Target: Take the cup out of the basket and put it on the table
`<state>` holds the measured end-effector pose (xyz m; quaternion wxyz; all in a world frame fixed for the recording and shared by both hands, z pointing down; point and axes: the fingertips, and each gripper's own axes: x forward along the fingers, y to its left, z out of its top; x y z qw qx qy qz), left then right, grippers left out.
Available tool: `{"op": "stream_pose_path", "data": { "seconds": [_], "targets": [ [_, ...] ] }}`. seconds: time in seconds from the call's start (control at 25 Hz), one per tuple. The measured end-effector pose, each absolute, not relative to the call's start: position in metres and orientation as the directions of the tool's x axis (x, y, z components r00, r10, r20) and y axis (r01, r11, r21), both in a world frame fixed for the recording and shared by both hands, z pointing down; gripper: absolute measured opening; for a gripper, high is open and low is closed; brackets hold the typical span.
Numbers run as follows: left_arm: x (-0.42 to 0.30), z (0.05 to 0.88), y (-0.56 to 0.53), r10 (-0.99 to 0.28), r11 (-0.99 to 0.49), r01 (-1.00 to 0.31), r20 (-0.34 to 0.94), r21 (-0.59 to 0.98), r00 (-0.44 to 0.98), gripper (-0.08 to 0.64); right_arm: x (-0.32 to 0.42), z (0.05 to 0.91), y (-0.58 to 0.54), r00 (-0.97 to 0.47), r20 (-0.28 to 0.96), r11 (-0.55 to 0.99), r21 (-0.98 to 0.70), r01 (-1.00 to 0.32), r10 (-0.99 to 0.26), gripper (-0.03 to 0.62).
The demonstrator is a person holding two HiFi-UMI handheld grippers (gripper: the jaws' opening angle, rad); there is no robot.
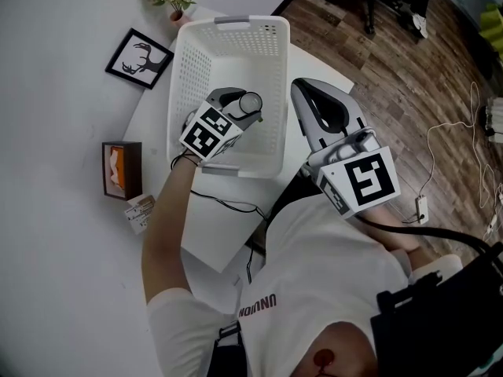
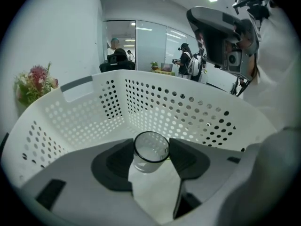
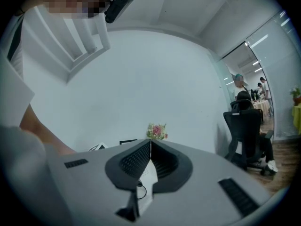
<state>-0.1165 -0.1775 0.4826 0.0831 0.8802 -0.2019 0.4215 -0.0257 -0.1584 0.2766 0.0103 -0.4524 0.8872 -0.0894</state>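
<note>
Head view: my left gripper (image 1: 244, 107) reaches into the white perforated plastic basket (image 1: 187, 63). Left gripper view: its jaws pinch the clear round dark-rimmed cup (image 2: 150, 150), upright inside the basket. Right gripper view: my right gripper (image 3: 150, 145), jaws pressed together, empty

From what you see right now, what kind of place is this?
Probably an office or lab: tall glass partition walls, a black swivel office chair, and people standing beyond the glass.
</note>
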Motion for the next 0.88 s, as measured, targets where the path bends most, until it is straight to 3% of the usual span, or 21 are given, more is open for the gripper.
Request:
{"op": "stream_pose_path", "data": {
  "seconds": [0.88],
  "targets": [
    [-0.129,0.434,-0.199,-0.502,-0.825,-0.548,0.623,-0.138,0.599,0.25,-0.045,0.274,-0.158,-0.632,0.051,0.619,-0.156,-0.769,-0.773,0.02]
  ]
}}
